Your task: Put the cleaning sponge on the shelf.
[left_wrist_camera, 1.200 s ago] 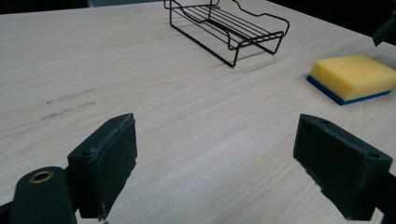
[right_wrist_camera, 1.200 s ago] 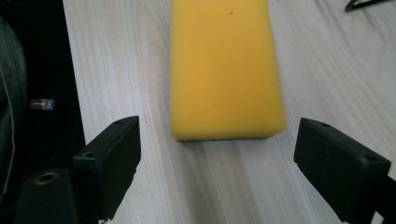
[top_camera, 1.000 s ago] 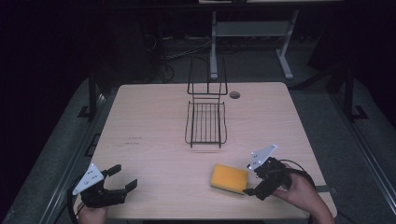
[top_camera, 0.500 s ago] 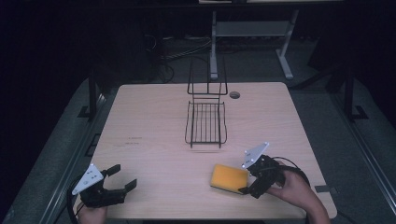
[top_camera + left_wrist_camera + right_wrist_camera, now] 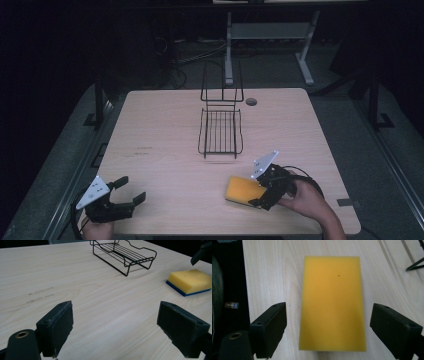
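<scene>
Table: pale wood, bare at left.
Rack: black wire, mid-table, far side.
Sponge: yellow, blue base, flat near the front edge, right.
Right gripper: jaws spread, flanking the sponge's end.
Left gripper: jaws spread, front-left corner.

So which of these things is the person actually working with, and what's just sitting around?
In use:
- flat yellow sponge with blue underside
- right gripper, open astride it

Just there:
- black wire rack
- left gripper, open over bare table
- pale wooden table
</scene>
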A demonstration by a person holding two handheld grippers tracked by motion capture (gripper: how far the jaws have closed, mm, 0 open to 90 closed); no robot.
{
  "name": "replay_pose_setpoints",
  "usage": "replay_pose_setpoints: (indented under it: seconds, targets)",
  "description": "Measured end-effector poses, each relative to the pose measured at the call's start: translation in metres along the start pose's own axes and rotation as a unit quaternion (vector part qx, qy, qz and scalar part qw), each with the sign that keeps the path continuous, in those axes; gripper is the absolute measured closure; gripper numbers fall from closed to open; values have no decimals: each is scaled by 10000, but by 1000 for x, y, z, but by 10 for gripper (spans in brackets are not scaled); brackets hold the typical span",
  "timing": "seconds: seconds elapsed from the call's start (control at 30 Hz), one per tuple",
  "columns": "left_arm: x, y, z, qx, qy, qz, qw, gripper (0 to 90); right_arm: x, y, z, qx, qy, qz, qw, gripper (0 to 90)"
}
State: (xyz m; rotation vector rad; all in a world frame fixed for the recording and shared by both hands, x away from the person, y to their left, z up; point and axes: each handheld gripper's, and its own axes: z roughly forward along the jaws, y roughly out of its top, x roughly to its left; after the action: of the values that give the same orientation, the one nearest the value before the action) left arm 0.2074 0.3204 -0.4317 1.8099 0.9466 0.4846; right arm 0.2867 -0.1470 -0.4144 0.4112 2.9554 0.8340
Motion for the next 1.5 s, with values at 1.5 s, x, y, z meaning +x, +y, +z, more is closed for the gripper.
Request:
replay_pose_setpoints:
  seconds: [1.5]
  targets:
    - [-2, 0, 0, -9, -19, 45, 10000, 128, -7, 12, 34, 280, 128, 53, 9995, 135]
